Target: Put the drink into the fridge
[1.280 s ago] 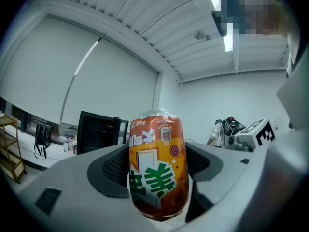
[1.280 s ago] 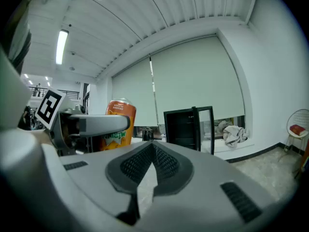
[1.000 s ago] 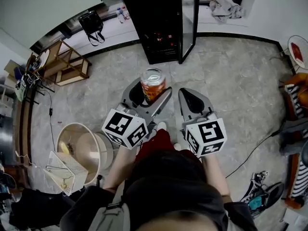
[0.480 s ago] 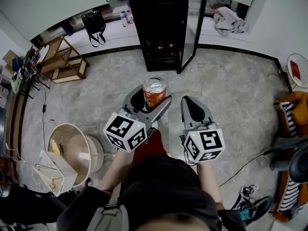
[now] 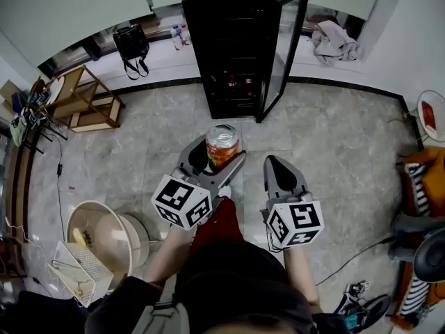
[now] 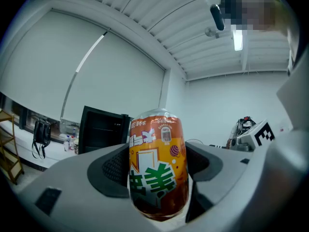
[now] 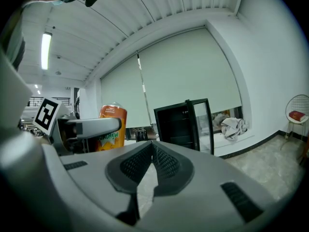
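The grey stone floor is spreading out under everything. The black fridge is standing by the far wall, and its glass door is hanging wide open on the right side. The person is standing in the middle, holding one claw in each hand.

The left gripper is squeezing the orange drink can — its two jaws are pressing on the can, one on each side. The can is standing straight up, its long way going up and down. Its shiny top is pointing up and its label is facing back at the left gripper's camera. It is being held above the floor, in front of the person and well away from the fridge.

The right gripper is holding nothing — its jaws are pressed together, and it is sitting just beside the left one.
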